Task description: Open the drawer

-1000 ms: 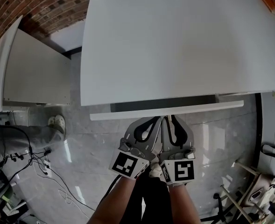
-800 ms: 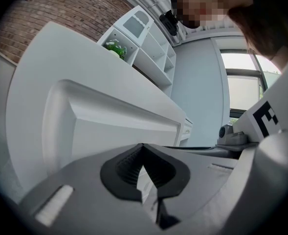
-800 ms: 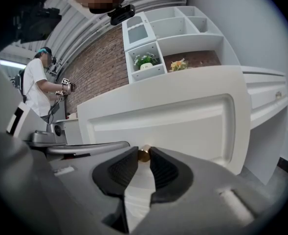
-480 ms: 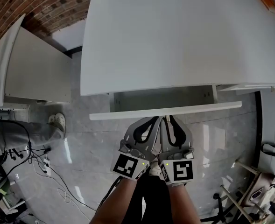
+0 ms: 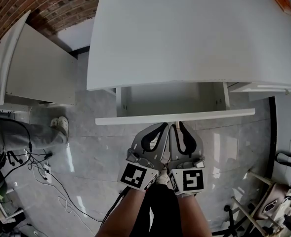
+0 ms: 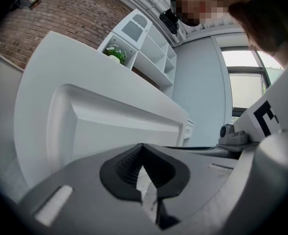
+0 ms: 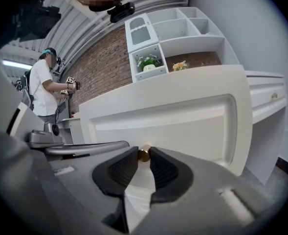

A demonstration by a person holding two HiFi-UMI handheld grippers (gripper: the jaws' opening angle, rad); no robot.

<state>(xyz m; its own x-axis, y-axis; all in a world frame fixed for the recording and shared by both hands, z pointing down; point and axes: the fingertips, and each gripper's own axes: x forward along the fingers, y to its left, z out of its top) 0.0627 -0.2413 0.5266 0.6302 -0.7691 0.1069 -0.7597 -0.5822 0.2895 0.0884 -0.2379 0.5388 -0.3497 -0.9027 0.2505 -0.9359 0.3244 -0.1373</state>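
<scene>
1 drawer point(image 5: 175, 116) (pulled out) | 1 knob point(image 7: 144, 153) pinched by right gripper point(image 7: 144, 155) | left gripper point(image 6: 143, 150) closed, empty

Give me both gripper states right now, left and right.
Left gripper: shut, nothing visible between its jaws.
Right gripper: shut on the small round brass knob of the white drawer front.

Head view looks down; 2 gripper views face drawer point(image 5: 175, 116) closely.
</scene>
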